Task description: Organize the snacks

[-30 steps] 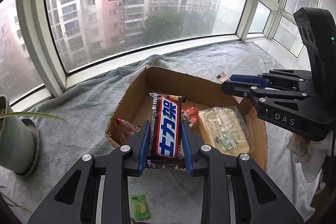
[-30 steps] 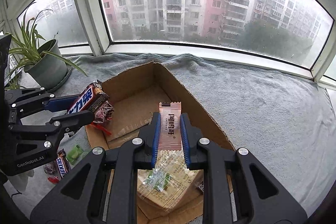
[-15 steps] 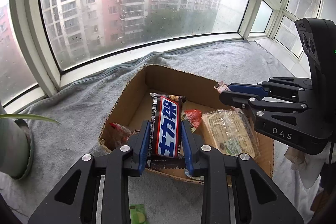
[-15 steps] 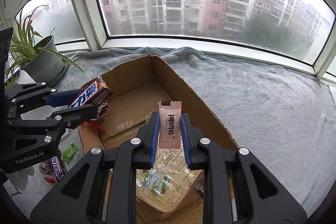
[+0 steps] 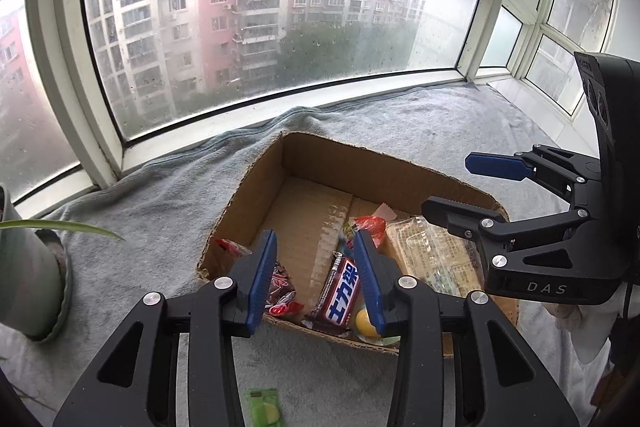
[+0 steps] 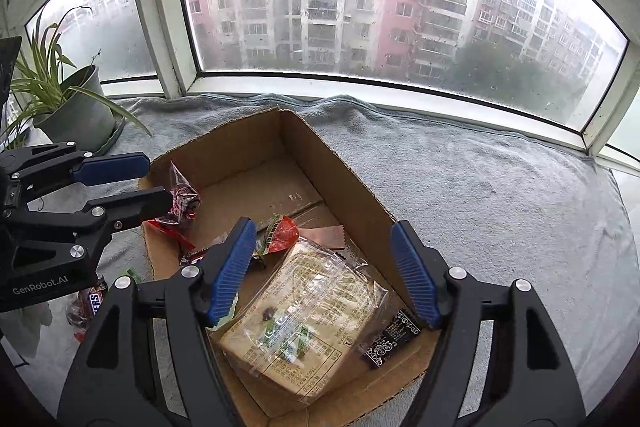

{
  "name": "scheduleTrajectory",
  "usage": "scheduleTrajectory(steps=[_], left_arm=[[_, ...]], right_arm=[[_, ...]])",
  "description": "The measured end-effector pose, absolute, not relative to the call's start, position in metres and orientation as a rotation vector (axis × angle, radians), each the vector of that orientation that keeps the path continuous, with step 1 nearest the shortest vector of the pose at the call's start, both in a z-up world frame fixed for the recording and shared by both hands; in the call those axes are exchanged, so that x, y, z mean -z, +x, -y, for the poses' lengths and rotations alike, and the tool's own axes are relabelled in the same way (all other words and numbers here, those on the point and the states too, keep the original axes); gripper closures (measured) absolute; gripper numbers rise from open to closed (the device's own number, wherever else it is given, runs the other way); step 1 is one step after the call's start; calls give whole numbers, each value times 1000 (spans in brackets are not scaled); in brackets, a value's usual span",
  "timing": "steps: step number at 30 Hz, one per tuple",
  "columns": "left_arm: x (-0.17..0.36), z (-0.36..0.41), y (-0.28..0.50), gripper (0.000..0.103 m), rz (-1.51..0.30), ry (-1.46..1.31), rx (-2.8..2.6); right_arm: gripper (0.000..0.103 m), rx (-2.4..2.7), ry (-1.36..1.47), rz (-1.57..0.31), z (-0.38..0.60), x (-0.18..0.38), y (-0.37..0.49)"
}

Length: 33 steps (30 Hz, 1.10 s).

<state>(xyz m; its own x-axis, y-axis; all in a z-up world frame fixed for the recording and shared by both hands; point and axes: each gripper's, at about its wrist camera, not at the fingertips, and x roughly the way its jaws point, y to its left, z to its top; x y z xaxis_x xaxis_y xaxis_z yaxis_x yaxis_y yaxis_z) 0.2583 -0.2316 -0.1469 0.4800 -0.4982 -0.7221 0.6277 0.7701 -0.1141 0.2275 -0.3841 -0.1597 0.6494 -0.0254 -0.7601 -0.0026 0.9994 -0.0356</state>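
Hovering over the cardboard box [image 5: 256, 183], the left claw [image 5: 316, 275] is spread wide with nothing between its blue pads, and the right claw [image 6: 324, 271] is just as wide and just as empty above the near end of the same box.

Right under the left claw a blue-and-red chocolate bar [image 5: 340, 295] lies on the box floor near the front wall, with a red-wrapped snack [image 5: 280, 287] to one side and a yellow-and-green candy [image 5: 366, 319] tucked by the other. Under the right claw sits a big clear-wrapped cracker block [image 6: 304, 323], a small black sachet [image 6: 390, 339] beside it by the box wall, a red-and-green packet [image 6: 282, 233] and a pinkish flat sachet [image 6: 324, 237] further in.

My take on handling: these are all light, crinkly foil or film packs, so they're slippery and will bend if pinched at an end seal. The chocolate bar is stiff enough to grab across its middle. The cracker block looks crumbly inside, so I'd go gentle across its narrow width.

Outside the box on the grey blanket [image 6: 480, 195] there's still a green candy [image 5: 262, 407] and a brown Snickers bar [image 6: 94, 301], so I'd guess the job isn't finished. Potted plant [image 6: 76, 107] sits off to the left by the window.
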Motion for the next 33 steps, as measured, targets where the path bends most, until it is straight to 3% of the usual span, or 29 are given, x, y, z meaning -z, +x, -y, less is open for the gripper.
scheduleTrajectory(steps=[3, 15, 33], left_arm=[[145, 230, 257, 64, -816, 174, 688], [124, 208, 236, 51, -771, 169, 667], [117, 95, 194, 51, -785, 61, 539]], right_arm=[[17, 17, -37, -850, 382, 156, 221], [16, 2, -27, -817, 368, 134, 186], [15, -137, -1, -800, 313, 131, 96]])
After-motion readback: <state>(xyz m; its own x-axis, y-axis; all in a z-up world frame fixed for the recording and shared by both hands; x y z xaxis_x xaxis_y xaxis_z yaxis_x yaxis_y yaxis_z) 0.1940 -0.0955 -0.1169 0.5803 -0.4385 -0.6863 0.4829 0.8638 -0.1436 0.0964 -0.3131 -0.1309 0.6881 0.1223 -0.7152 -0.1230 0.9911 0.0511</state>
